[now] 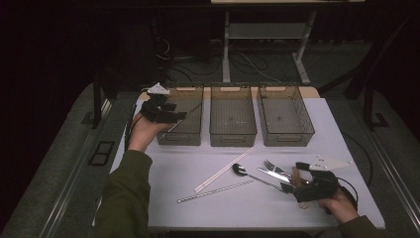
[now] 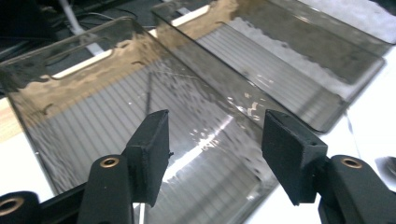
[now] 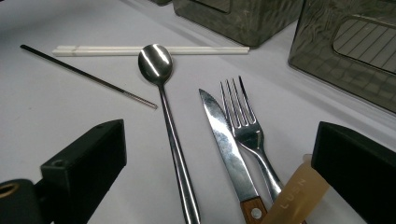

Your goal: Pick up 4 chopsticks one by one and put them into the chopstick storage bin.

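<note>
My left gripper (image 1: 171, 115) (image 2: 215, 135) hovers over the left smoky bin (image 1: 181, 138) (image 2: 70, 93), jaws open and empty. A thin dark chopstick (image 2: 149, 91) lies inside that bin. My right gripper (image 1: 291, 181) (image 3: 222, 140) rests low at the table's front right, open wide around the cutlery handles. Between its jaws lie a spoon (image 3: 155, 60), a wood-handled knife (image 3: 224, 140), a fork (image 3: 243, 116) and a beige translucent handle (image 3: 292, 196) that sits close to the right jaw. Farther out are a white chopstick pair (image 1: 223, 171) (image 3: 149, 50) and a metal chopstick (image 1: 215, 192) (image 3: 88, 77).
Three bins stand in a row at the back of the white table (image 1: 163, 208): the left one, a middle bin (image 1: 233, 136) (image 2: 280, 70) and a right bin (image 1: 286, 136). The room beyond is dark, with table legs and cables on the floor.
</note>
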Tool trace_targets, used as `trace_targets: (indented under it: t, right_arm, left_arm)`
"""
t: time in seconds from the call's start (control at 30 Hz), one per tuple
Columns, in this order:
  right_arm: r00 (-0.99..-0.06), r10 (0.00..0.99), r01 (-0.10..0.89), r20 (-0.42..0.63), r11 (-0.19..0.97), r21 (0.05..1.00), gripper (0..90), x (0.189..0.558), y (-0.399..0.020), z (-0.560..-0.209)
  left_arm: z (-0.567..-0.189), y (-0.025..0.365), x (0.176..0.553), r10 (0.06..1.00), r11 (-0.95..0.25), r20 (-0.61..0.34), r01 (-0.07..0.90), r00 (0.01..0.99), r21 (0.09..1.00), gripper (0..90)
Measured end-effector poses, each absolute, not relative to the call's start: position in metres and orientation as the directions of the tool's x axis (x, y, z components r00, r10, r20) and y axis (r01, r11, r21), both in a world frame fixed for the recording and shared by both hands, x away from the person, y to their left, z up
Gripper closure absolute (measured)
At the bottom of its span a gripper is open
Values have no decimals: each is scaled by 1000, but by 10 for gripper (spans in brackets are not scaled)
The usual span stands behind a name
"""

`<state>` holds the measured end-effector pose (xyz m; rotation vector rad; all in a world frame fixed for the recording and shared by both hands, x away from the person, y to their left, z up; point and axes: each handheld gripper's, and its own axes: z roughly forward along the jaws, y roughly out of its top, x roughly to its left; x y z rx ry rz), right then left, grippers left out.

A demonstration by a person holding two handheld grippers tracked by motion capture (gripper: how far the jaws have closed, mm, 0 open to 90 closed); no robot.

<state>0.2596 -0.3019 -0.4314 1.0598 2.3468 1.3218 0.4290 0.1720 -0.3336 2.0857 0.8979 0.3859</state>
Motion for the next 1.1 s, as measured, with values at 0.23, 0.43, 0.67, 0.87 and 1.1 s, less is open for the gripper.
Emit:
trace_targets:
  t: [0.23, 0.43, 0.67, 0.87, 1.1]
  right_arm:
    - [-706, 697, 468, 126, 327, 821, 32, 259, -301, -431]
    - [-702, 699, 475, 132, 323, 819, 32, 260, -302, -431]
    - [-700, 702, 474, 128, 324, 818, 32, 260, -302, -431]
    - [-699, 705, 472, 123, 325, 819, 32, 260, -303, -431]
    - [-699, 705, 472, 122, 326, 819, 32, 260, -303, -431]
  left_arm:
    - [-333, 165, 410, 677, -435, -44, 448, 735, 782, 349]
    - [-341, 157, 392, 637, -446, -53, 423, 769, 789, 328]
    - [-351, 148, 373, 602, -462, -54, 403, 797, 790, 299]
    - [-356, 142, 357, 586, -465, -48, 384, 809, 798, 266]
    - [-366, 136, 335, 558, -450, -51, 354, 828, 820, 244]
